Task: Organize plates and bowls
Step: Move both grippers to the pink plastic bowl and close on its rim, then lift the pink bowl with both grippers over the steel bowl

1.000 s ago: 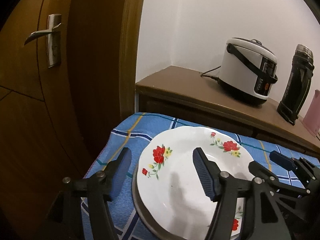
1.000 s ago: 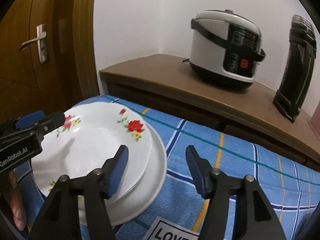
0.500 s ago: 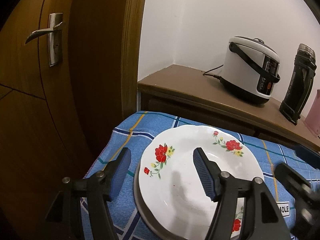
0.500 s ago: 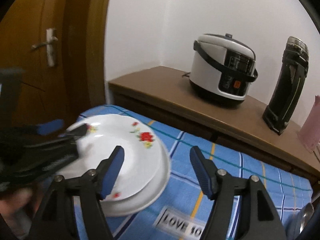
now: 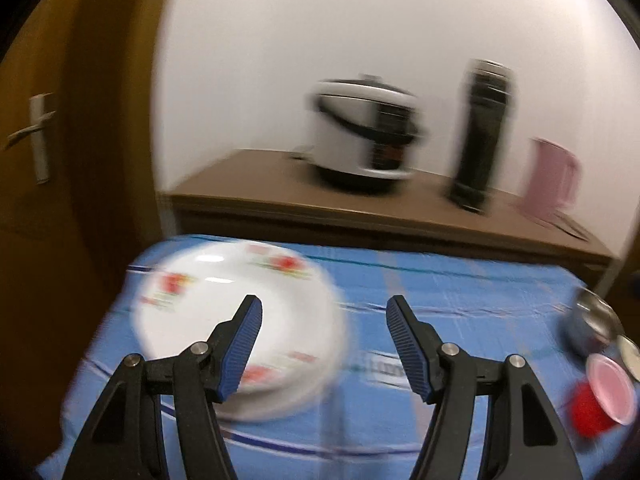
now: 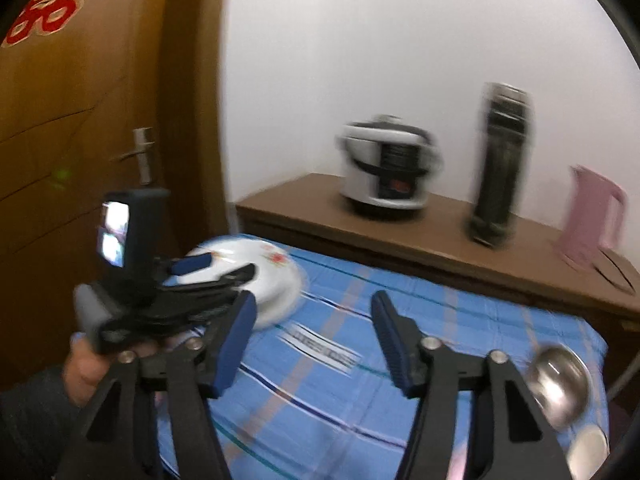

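Note:
A stack of white plates with red flowers (image 5: 224,304) sits at the left end of the blue checked tablecloth (image 5: 440,300); it also shows in the right wrist view (image 6: 272,276). My left gripper (image 5: 324,344) is open and empty, held above the cloth just right of the stack; it also shows in the right wrist view (image 6: 208,268). My right gripper (image 6: 312,340) is open and empty above the middle of the cloth. A steel bowl (image 6: 560,388) lies at the right end, also in the left wrist view (image 5: 596,320). Both views are blurred.
A wooden sideboard (image 5: 360,208) behind the table carries a white rice cooker (image 5: 360,140), a black flask (image 5: 484,132) and a pink jug (image 5: 552,176). A red and pink cup (image 5: 600,396) lies near the steel bowl. A wooden door (image 6: 80,140) stands left.
Both grippers have pulled back and swung right, away from the plates. The plates have stayed in place. The steel bowl and cup have come into view.

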`<state>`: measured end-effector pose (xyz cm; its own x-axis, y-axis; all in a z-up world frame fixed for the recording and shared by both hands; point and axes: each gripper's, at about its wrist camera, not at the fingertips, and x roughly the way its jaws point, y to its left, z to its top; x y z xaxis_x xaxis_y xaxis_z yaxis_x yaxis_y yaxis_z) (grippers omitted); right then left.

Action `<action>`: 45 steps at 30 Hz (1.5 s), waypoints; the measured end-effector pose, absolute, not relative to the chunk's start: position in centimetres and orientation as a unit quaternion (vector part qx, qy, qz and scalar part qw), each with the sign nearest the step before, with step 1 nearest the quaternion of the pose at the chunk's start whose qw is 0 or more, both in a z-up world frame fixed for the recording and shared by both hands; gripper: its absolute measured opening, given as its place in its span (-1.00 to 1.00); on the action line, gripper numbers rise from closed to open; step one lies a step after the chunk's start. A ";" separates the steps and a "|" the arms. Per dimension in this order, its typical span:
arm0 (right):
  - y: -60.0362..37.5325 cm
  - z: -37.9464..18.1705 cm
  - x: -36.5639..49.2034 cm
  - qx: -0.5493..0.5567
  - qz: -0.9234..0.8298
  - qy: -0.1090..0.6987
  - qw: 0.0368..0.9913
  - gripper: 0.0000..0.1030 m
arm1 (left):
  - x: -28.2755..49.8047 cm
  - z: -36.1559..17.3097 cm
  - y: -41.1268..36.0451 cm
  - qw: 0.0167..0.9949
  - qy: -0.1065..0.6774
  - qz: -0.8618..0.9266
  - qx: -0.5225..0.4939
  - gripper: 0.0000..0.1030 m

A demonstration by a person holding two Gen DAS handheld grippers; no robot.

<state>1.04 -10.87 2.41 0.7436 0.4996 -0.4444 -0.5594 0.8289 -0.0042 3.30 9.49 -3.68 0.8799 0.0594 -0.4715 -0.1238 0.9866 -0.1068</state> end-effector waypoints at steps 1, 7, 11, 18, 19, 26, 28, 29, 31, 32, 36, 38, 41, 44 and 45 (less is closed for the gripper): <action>-13.1 1.8 1.3 -0.057 0.260 0.229 0.936 0.00 | 3.3 -3.7 8.3 0.967 0.245 0.025 -0.065 0.30; -23.5 -2.3 1.1 -0.018 0.143 0.289 0.946 -0.07 | 3.1 -4.0 -0.5 0.955 0.276 -0.103 -0.032 0.30; -27.8 -4.7 0.5 0.003 0.105 0.320 0.941 -0.15 | 3.2 -4.8 -4.8 0.940 0.299 -0.162 -0.017 0.30; -29.9 -5.6 -0.3 0.015 0.111 0.330 0.937 -0.33 | 3.0 -6.3 -10.2 0.913 0.338 -0.228 0.011 0.27; -30.0 -5.7 -0.2 0.019 0.116 0.331 0.936 -0.35 | 3.0 -6.5 -10.5 0.910 0.343 -0.232 0.014 0.22; -29.3 -6.6 0.5 0.031 0.141 0.335 0.931 -0.58 | 3.8 -7.6 -11.6 0.895 0.372 -0.245 0.015 -0.27; -29.2 -6.6 0.5 0.031 0.146 0.333 0.931 -0.65 | 3.7 -7.8 -11.8 0.895 0.374 -0.244 0.015 -0.27; -29.1 -6.7 0.5 0.031 0.148 0.332 0.931 -0.68 | 3.7 -7.7 -11.8 0.895 0.373 -0.245 0.013 -0.27; -29.0 -6.7 0.6 0.030 0.149 0.331 0.931 -0.71 | 3.8 -7.7 -11.7 0.895 0.372 -0.245 0.010 -0.28; -29.0 -6.8 0.6 0.030 0.149 0.330 0.931 -0.75 | 3.8 -7.7 -11.7 0.895 0.373 -0.246 0.009 -0.41; -28.3 -6.7 0.4 0.026 0.155 0.323 0.933 -0.77 | 3.6 -7.9 -11.8 0.893 0.377 -0.245 0.014 -0.60; -28.1 -6.7 0.5 0.030 0.160 0.323 0.932 -0.77 | 3.6 -8.0 -11.5 0.894 0.379 -0.238 0.012 -0.61; -27.7 -6.7 0.7 0.030 0.167 0.324 0.931 -0.77 | 3.8 -7.7 -10.9 0.896 0.377 -0.236 0.001 -0.64; -27.5 -6.2 0.8 0.028 0.169 0.318 0.932 -0.77 | 3.8 -7.1 -10.7 0.900 0.369 -0.231 -0.002 -0.64; -27.4 -6.0 0.8 0.028 0.169 0.316 0.933 -0.77 | 3.8 -6.8 -10.7 0.902 0.367 -0.229 -0.001 -0.64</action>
